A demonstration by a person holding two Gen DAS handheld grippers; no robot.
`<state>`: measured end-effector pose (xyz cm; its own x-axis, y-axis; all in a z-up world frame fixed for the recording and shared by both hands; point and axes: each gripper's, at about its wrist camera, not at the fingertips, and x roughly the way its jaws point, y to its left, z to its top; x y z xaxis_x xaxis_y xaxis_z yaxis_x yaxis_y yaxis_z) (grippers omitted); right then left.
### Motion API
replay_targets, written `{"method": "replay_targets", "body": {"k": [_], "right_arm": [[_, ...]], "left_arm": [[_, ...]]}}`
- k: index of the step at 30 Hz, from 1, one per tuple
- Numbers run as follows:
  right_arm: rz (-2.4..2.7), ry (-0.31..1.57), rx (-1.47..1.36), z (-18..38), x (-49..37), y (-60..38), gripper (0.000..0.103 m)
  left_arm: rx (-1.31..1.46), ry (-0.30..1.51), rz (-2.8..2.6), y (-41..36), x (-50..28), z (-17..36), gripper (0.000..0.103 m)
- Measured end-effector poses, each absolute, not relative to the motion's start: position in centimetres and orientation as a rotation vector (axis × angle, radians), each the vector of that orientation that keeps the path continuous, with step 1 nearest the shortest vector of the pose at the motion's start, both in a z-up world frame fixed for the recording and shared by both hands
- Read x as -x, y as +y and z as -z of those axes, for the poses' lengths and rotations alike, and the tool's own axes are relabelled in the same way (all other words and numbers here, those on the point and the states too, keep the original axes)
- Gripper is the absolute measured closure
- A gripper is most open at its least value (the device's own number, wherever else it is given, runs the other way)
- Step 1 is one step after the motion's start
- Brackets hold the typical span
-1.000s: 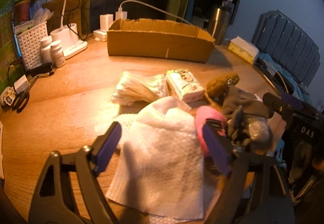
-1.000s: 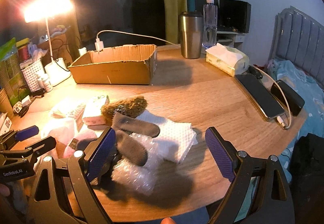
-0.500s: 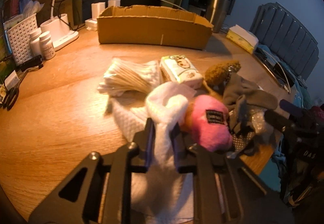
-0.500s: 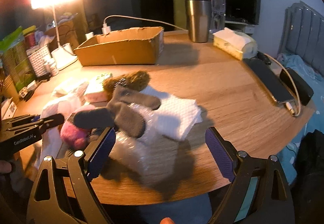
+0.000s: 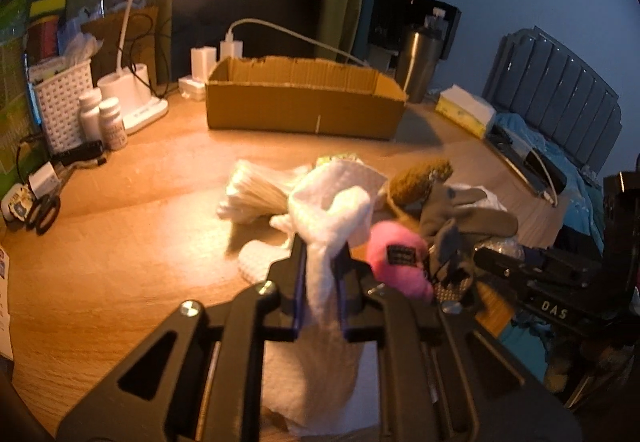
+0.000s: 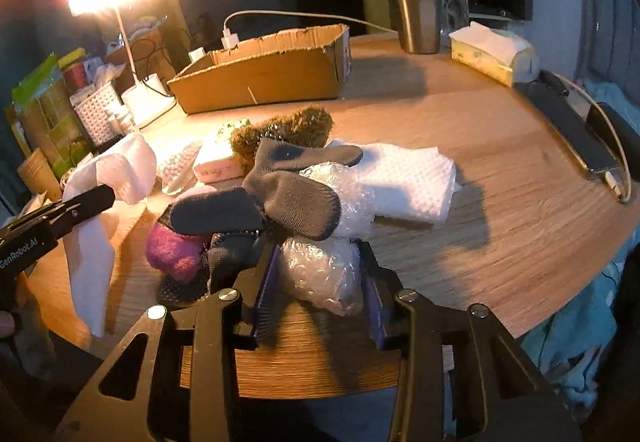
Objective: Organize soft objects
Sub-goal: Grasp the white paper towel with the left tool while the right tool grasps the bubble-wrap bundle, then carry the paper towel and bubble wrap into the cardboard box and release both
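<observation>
- Left gripper (image 5: 320, 278) — pinched tight on a white cloth (image 5: 332, 210), which bunches above the pads and hangs below; its lower end is cut off by the frame.
- Right gripper (image 6: 318, 282) — jaws closing around a bubble-wrap wad (image 6: 320, 270) near the table's (image 6: 500, 210) front edge; pad contact hard to make out.
- Pink plush (image 5: 396, 262) — half hidden beneath grey gloves (image 6: 296, 198).
- Cardboard box (image 5: 304, 106) — behind the pile, bare wood between.

I count one cardboard box (image 5: 304, 110), two white bottles (image 5: 102, 118), one steel tumbler (image 6: 414, 8), one tissue pack (image 6: 494, 54) and two grey socks (image 6: 300, 186).
</observation>
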<state>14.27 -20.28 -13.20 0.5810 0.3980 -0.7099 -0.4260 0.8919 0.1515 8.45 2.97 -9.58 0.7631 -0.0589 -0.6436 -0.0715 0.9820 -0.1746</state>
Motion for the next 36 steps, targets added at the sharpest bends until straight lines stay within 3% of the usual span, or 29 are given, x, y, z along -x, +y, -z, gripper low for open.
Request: {"method": "replay_targets", "body": {"k": [29, 32, 36], "right_arm": [[-0.530, 0.513, 0.003, 2.7, -15.1, -21.3, 0.062], [-0.561, 0.539, 0.028, 3.1, -15.8, -20.5, 0.062], [-0.652, 0.722, 0.169, 7.5, -16.9, -16.8, 0.062]], "left_arm": [[0.177, 0.477, 0.034, 4.2, -10.8, 1.1, 0.090], [0.181, 0.476, 0.035, 4.3, -11.1, 1.2, 0.090], [0.193, 0.484, 0.029, 4.4, -11.0, 1.7, 0.090]]}}
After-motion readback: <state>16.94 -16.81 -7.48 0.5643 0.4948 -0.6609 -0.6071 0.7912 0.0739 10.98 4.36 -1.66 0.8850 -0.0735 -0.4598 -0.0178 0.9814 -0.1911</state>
